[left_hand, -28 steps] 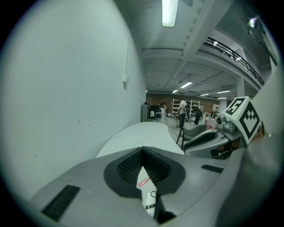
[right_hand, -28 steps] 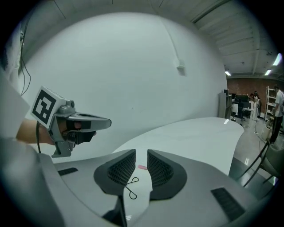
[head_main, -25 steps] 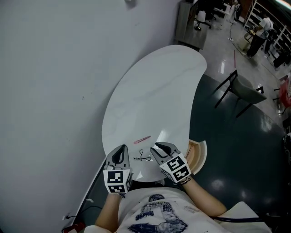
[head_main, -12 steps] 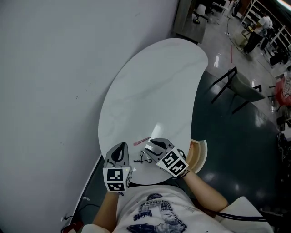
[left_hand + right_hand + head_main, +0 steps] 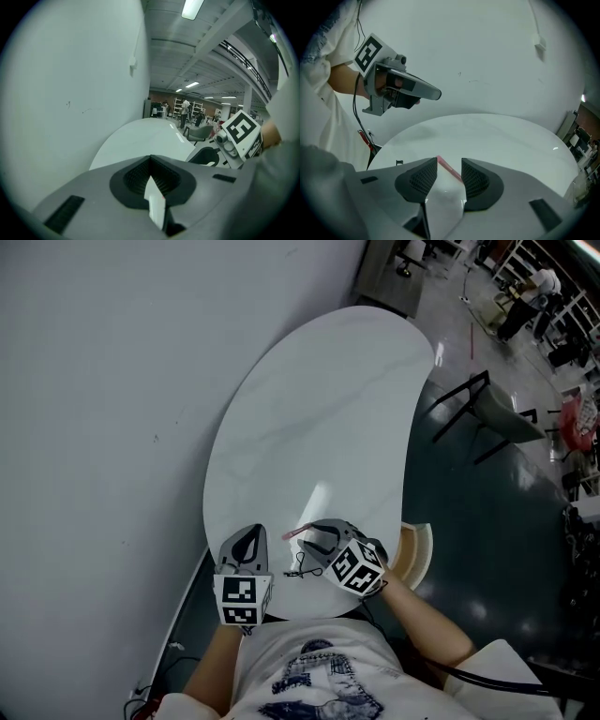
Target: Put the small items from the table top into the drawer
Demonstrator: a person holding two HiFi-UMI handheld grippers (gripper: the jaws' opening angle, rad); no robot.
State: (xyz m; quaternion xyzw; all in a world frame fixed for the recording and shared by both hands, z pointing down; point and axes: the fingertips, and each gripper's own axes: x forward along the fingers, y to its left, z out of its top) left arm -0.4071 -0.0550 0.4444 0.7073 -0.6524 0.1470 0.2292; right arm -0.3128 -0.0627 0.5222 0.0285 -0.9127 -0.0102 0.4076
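Right gripper (image 5: 317, 538) low over near end of white table (image 5: 319, 409); jaws have just been opening, now wide, thin pink stick (image 5: 448, 168) lying between pads, untouched; left gripper (image 5: 251, 538) fully closed, empty, hovering at near left edge; black wiry item (image 5: 298, 569) just near side of stick; wooden drawer (image 5: 418, 554) juts out under near right rim. Risks: stick flat on slick top, pads may skid over it or flick it away; gripper body may nudge wiry item off near edge.

Grey wall (image 5: 94, 381), dark floor (image 5: 473, 554), black chair (image 5: 502, 418)
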